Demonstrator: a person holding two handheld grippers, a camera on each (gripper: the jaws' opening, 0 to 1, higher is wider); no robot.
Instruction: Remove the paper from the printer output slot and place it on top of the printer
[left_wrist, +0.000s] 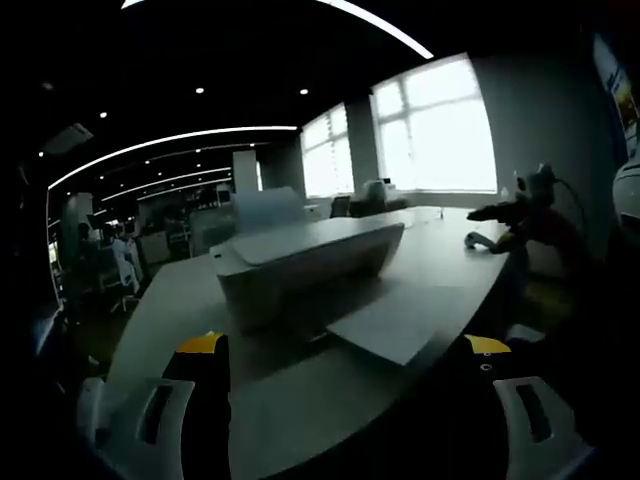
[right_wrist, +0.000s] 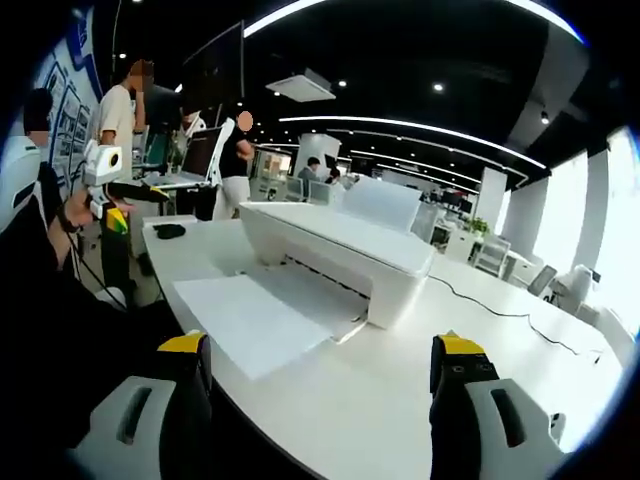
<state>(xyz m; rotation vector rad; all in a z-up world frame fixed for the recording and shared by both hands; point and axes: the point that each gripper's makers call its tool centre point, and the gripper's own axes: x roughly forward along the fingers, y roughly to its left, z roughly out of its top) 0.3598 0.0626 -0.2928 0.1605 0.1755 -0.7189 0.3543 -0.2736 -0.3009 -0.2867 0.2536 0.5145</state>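
Right tongs (right_wrist: 320, 375) held apart, empty; left tongs (left_wrist: 345, 355) too. Paper (right_wrist: 262, 318) seen straight ahead, flat, sticking out from printer (right_wrist: 335, 250) toward both, nearer right.

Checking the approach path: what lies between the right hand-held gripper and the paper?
In the right gripper view, just bare white table lies between the right hand-held gripper and the paper sticking out of the printer.

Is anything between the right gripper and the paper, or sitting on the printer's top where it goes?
Nothing visible. Bare table lies between the open right gripper and the paper, and the printer top looks bare.
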